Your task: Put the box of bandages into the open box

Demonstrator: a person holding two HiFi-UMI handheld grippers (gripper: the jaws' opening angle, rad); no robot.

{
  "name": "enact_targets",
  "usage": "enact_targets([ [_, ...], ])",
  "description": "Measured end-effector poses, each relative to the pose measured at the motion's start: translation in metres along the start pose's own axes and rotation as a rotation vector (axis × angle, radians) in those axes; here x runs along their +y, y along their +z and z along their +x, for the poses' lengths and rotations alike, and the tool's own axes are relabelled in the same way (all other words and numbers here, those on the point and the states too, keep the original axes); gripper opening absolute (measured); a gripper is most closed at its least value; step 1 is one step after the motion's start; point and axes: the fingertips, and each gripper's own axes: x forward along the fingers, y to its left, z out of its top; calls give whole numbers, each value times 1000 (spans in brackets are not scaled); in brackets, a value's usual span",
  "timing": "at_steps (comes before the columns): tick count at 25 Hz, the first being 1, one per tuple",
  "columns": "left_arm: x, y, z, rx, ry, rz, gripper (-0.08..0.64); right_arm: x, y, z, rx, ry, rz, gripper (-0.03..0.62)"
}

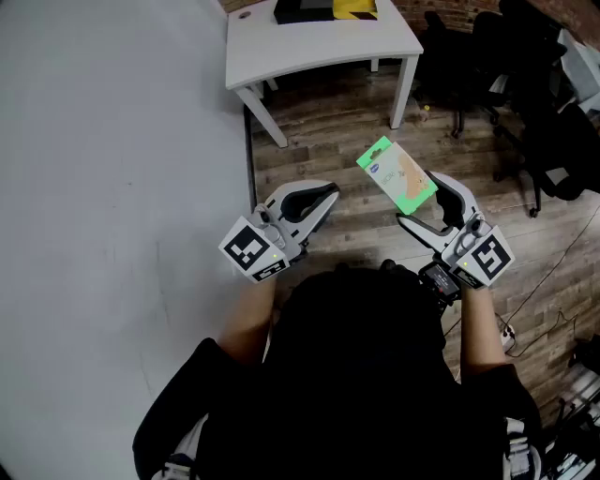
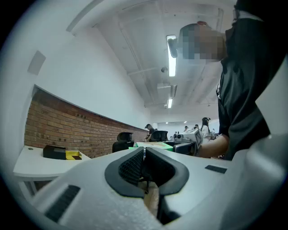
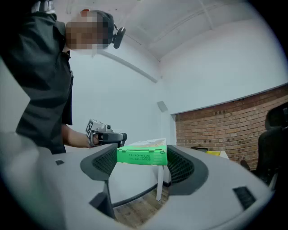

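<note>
Between the ribbed pads of the right hand-held gripper (image 1: 417, 199) sits the box of bandages (image 1: 397, 175), green with a pale printed face. It is gripped by its two ends and carried flat in the air above the wooden floor (image 1: 337, 141). The right gripper view shows that hand-held gripper (image 3: 141, 164) with its jaws spread wide, one pad against each end of the box of bandages (image 3: 142, 155).

Just to its left hangs the left hand-held gripper (image 1: 330, 195), apart from the box. Its own view shows that hand-held gripper (image 2: 145, 155) with its jaws brought together and nothing between them.

Along the person's left side runs a large pale tabletop (image 1: 112, 187) with a dark edge. Ahead, beyond a stretch of floor, stands a smaller white tabletop (image 1: 319, 52) on slanted legs. It carries a black box (image 1: 302, 11) with a yellow object (image 1: 356, 9) just beside it. Whether that black box is open cannot be told from any view.

Black office chairs (image 1: 525, 84) crowd the floor to the right of the white tabletop, and cables (image 1: 553, 272) trail across the boards near the person's right arm. A brick wall (image 2: 67, 130) runs behind the white tabletop, and several people (image 2: 204, 123) stand far off under the ceiling lights (image 2: 171, 49).
</note>
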Motion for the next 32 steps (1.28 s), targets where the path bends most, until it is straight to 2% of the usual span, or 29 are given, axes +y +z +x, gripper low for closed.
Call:
enact_targets([
  [5, 7, -3, -7, 3, -17, -24, 26, 9, 11, 6, -53, -38, 44, 345],
  [14, 15, 4, -5, 3, -69, -49, 26, 12, 17, 7, -28, -85, 41, 345],
  [17, 10, -7, -7, 4, -87, -65, 26, 19, 5, 6, 8, -99, 57, 345],
  [21, 8, -21, -17, -1, -106, -78, 26, 28, -3, 7, 8, -134, 68, 345],
  [25, 16, -24, -23, -6, -108, -89, 26, 30, -5, 8, 10, -171, 69, 345],
  [32, 36, -36, -33, -9, -57, -137, 26, 24, -14, 21, 31, -150, 111, 345],
])
